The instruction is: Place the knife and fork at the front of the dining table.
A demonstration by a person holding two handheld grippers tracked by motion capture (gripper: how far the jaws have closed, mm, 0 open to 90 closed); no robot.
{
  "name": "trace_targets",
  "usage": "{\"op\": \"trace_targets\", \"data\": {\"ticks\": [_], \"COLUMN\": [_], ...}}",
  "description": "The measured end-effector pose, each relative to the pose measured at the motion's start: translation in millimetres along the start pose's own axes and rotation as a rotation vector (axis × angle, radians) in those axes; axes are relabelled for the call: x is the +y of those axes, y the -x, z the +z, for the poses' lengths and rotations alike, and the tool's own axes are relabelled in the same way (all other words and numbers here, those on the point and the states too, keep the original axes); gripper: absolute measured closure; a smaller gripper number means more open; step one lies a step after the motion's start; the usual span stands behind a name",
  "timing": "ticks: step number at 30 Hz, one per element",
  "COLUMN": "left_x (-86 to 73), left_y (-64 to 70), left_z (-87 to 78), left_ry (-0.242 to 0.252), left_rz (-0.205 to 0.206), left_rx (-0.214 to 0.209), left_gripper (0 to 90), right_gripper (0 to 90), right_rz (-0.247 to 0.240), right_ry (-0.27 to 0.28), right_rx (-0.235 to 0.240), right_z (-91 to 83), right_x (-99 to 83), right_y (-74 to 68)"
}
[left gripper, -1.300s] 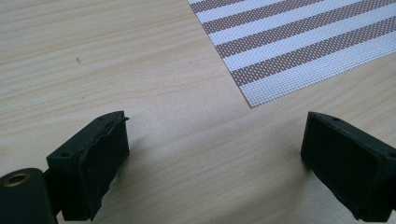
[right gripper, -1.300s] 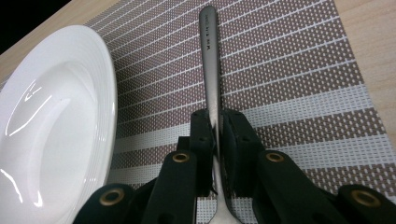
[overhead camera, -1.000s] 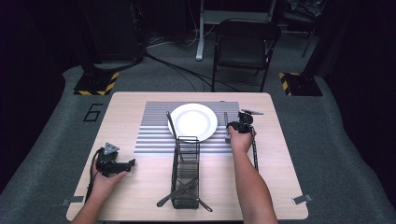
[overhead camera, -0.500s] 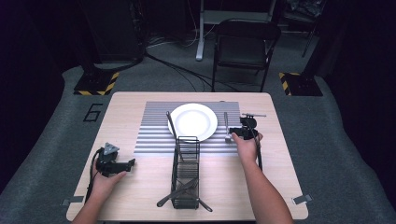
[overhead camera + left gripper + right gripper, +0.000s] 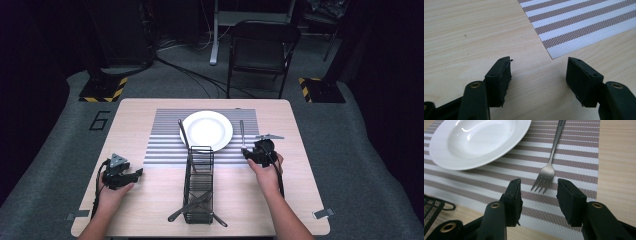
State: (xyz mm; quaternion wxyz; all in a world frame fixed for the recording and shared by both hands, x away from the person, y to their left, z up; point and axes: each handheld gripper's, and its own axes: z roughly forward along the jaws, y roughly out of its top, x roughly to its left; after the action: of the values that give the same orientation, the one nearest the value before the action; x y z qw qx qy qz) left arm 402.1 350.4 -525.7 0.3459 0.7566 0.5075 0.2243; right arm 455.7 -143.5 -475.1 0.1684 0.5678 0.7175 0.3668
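Your right gripper (image 5: 251, 154) has slid back toward you since a second ago; it was up beside the plate and now it's sitting lower, at the near edge of the placemat (image 5: 165, 145). Up close, the fork (image 5: 550, 163) is lying flat on the striped mat just right of the white plate (image 5: 474, 141), tines pointing at you, right in front of the gap between your right jaws. Those jaws are standing apart with nothing between them, and the fork isn't touching either one.

Your left gripper (image 5: 131, 174) is resting over bare wood at the table's (image 5: 300, 200) left side, well apart from everything, jaws spread wide and holding nothing, with the mat's corner (image 5: 554, 53) just ahead of them.

Between your hands a black wire basket (image 5: 198, 185) is standing on the table, with some cutlery (image 5: 192, 205) lying in its near end. A dark utensil (image 5: 183, 134) is lying just left of the plate.
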Motion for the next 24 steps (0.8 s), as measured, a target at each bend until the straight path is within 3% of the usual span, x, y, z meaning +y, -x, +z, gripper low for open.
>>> {"op": "trace_targets", "data": {"ticks": [7, 15, 18, 24], "left_x": [4.7, 15.4, 21.2, 36.3], "left_y": [7.9, 24.0, 31.4, 47.2], "left_z": [-5.7, -8.2, -9.4, -14.4], "left_ry": [-0.023, -0.026, -0.009, -0.023], "left_rz": [0.0, 0.013, 0.026, 0.043], "left_rx": [-0.042, -0.087, -0.098, -0.13], "left_gripper": [43.1, 44.6, 44.8, 46.6], "right_gripper": [50.8, 49.7, 49.7, 50.0], "right_rz": [-0.007, 0.013, 0.008, -0.025], "right_ry": [0.023, 0.048, 0.047, 0.022], "right_rx": [0.045, 0.087, 0.08, 0.064], "right_z": [-19.6, -19.6, -17.8, -13.0], "right_x": [-20.7, -32.3, -36.0, -41.3], "right_y": [-2.4, 2.6, 3.2, 4.1]}}
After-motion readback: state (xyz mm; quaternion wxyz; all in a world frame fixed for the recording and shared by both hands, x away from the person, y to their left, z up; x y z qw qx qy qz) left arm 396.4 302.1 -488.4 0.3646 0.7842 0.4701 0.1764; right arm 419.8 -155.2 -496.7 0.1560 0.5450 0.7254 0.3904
